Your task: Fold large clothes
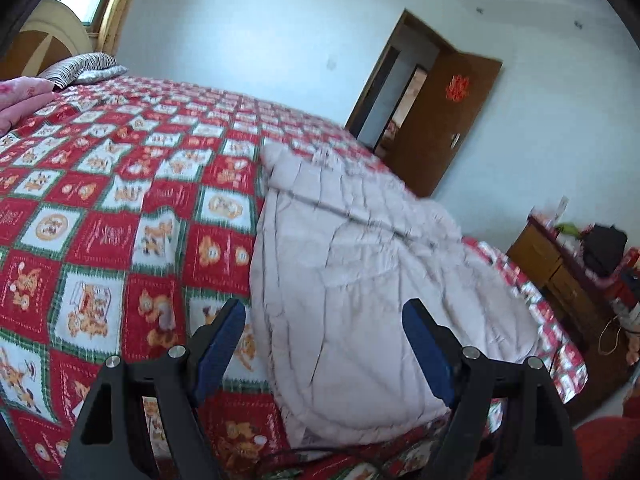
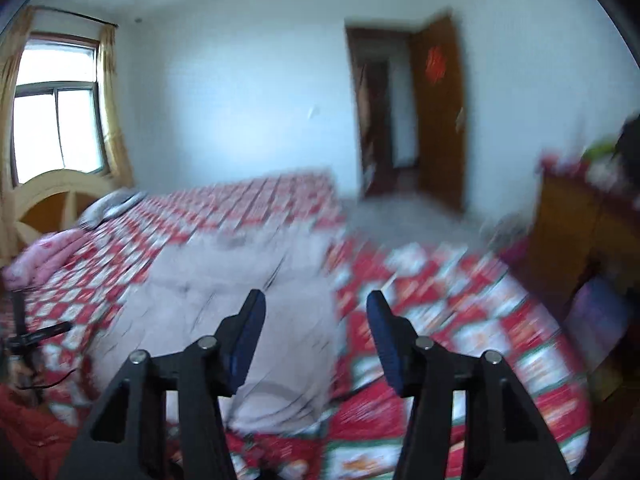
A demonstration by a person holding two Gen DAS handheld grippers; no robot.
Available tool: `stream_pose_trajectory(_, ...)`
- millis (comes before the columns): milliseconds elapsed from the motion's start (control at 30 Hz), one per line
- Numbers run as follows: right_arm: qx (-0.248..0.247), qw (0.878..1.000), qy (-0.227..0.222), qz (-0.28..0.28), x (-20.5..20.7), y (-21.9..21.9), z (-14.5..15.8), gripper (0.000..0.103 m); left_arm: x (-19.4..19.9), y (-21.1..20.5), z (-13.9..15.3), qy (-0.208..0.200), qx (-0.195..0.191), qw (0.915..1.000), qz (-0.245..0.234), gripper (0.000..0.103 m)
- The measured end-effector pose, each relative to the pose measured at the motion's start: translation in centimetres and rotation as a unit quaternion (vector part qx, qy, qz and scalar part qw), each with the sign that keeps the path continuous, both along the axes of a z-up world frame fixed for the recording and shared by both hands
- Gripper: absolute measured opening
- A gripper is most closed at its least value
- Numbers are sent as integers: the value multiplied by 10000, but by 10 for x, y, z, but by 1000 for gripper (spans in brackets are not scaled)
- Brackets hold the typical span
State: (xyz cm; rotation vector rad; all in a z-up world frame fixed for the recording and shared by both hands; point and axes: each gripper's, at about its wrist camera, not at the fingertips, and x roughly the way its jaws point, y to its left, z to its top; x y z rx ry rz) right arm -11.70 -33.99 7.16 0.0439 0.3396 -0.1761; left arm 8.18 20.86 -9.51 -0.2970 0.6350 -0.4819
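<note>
A pale pink-grey padded garment (image 1: 360, 280) lies folded in a long shape on the red and white patterned bedspread (image 1: 100, 200), near the bed's foot corner. My left gripper (image 1: 324, 312) is open and empty, above the garment's near end. In the blurred right wrist view the garment (image 2: 224, 300) lies left of centre on the bedspread (image 2: 460, 320). My right gripper (image 2: 316, 300) is open and empty, above the garment's right edge. The left gripper (image 2: 28, 340) shows partly at the left edge there.
A pink folded quilt (image 1: 20, 100) and a striped pillow (image 1: 84, 66) lie at the headboard end. A brown door (image 1: 440, 120) stands open on the far wall. A cluttered wooden dresser (image 1: 568, 276) stands right of the bed. A thin black cable (image 1: 320, 450) runs along the near bed edge.
</note>
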Motion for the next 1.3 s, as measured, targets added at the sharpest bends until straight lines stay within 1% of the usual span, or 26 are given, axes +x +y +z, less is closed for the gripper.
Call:
stream_pose_trajectory(33, -99, 9996, -244, -74, -16, 2, 16, 56, -2, 2, 2, -51, -52, 10000, 1, 81)
stream_pose_trajectory(100, 48, 9983, -575, -63, -40, -1, 39, 56, -6, 6, 12, -210, -224, 9995, 9, 81)
stream_pose_trajectory(133, 254, 9967, -774, -9, -52, -4, 49, 56, -8, 8, 16, -279, -297, 9992, 23, 81)
stream_pose_trajectory(167, 560, 9932, -998, 195, -64, -9, 59, 56, -11, 11, 20, -331, -341, 9989, 38, 81)
stream_pose_trajectory(200, 773, 9903, -1105, 347, -70, -13, 64, 56, -13, 13, 25, -390, -362, 9986, 51, 81)
stream_pose_trajectory(233, 978, 9875, -1141, 469, -75, -16, 69, 58, -15, 15, 30, -453, -359, 9983, 71, 81)
stream_pose_trajectory(267, 1188, 9847, -1120, 603, -77, -18, 72, 62, -17, 17, 37, -521, -310, 9981, 108, 81)
stream_pose_trajectory(333, 1418, 9819, -954, 813, -70, -19, 68, 68, -20, 17, 46, -549, -122, 9983, 166, 81)
stream_pose_trajectory(367, 1477, 9817, -819, 877, -62, -18, 61, 72, -21, 15, 49, -521, 56, 9985, 151, 81)
stream_pose_trajectory(433, 1451, 9836, -499, 948, -40, -14, 40, 75, -20, 5, 46, -520, 353, 9980, 77, 82)
stream_pose_trajectory(500, 1429, 9842, 1, 1046, -13, -9, 8, 75, -18, -4, 35, -476, 604, 9970, -15, 83)
stream_pose_trajectory(533, 1495, 9821, 308, 1100, 2, -8, -14, 75, -16, -8, 30, -431, 673, 9968, -58, 83)
stream_pose_trajectory(567, 1615, 9769, 694, 1219, 22, -8, -39, 75, -12, -15, 18, -320, 781, 9963, -135, 83)
stream_pose_trajectory(600, 1692, 9727, 943, 1276, 32, -9, -56, 75, -9, -18, 8, -218, 853, 9960, -159, 83)
stream_pose_trajectory(667, 1858, 9624, 1556, 1225, 58, -11, -101, 75, -4, -21, -12, 37, 909, 9957, -185, 83)
stream_pose_trajectory(700, 1912, 9592, 1745, 1139, 66, -13, -119, 75, -1, -22, -25, 225, 874, 9956, -240, 83)
stream_pose_trajectory(733, 1926, 9576, 1871, 1041, 65, -19, -131, 75, 0, -23, -31, 343, 844, 9954, -280, 83)
stream_pose_trajectory(767, 1920, 9565, 1989, 934, 69, -20, -145, 75, 2, -22, -44, 543, 809, 9947, -335, 83)
stream_pose_trajectory(833, 1813, 9570, 2155, 703, 79, -28, -167, 75, 3, -22, -55, 747, 820, 9930, -409, 83)
stream_pose_trajectory(900, 1737, 9576, 2207, 649, 84, -32, -174, 75, 0, -20, -64, 927, 810, 9909, -539, 83)
stream_pose_trajectory(1000, 1752, 9563, 2219, 743, 93, -35, -179, 75, -4, -15, -67, 982, 651, 9911, -627, 83)
stream_pose_trajectory(1067, 1733, 9542, 2320, 749, 102, -32, -185, 75, -3, -11, -72, 1070, 423, 9915, -605, 83)
stream_pose_trajectory(1133, 1729, 9518, 2406, 799, 111, -27, -195, 75, 4, -13, -76, 1214, 109, 9905, -637, 83)
stream_pose_trajectory(1167, 1716, 9498, 2478, 845, 115, -24, -198, 75, 6, -16, -79, 1256, 25, 9898, -673, 83)
stream_pose_trajectory(1233, 1645, 9479, 2556, 952, 117, -15, -202, 73, 13, -23, -84, 1302, 11, 9887, -745, 83)
stream_pose_trajectory(1300, 1574, 9465, 2604, 1071, 122, -8, -206, 67, 22, -31, -92, 1369, 162, 9881, -688, 83)
